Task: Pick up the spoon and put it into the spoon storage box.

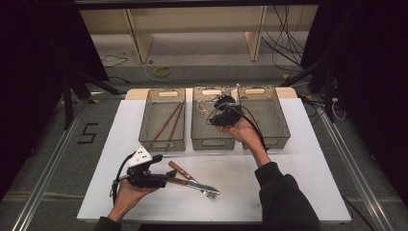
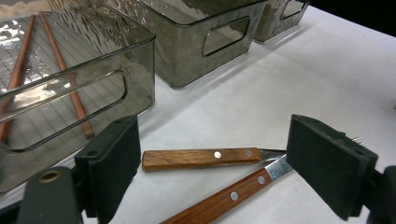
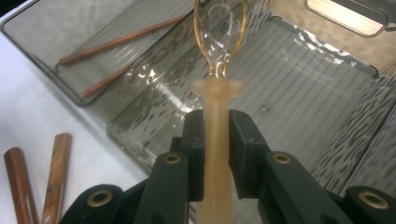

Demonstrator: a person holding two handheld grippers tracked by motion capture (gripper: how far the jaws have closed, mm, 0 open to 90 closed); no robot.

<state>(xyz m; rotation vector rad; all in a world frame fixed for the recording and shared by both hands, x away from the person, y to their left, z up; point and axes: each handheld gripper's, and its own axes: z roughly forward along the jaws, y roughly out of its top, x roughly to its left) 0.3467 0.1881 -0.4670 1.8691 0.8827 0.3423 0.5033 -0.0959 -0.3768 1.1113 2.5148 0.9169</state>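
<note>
- Table (image 1: pixel 298 159): white top, rectangular.
- Three smoky clear bins in a row along the far edge: left bin (image 1: pixel 162 142), middle bin (image 1: pixel 211 142), right bin (image 1: pixel 281 130).
- Two wooden-handled utensils near the front edge: knife (image 1: pixel 182 170), fork (image 1: pixel 202 189), handles close together.

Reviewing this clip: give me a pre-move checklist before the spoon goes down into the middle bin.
1. Right gripper fingers clamp the spoon handle: ok.
2. Spoon is over the middle bin: ok.
3. Middle bin floor free of other cutlery: ok.
4. Chopsticks lie apart in the left bin: ok.
5. Left gripper open around the wooden-handled knife and fork, not gripping: ok.
6. Spoon's height above the bin floor: cannot tell.
</note>
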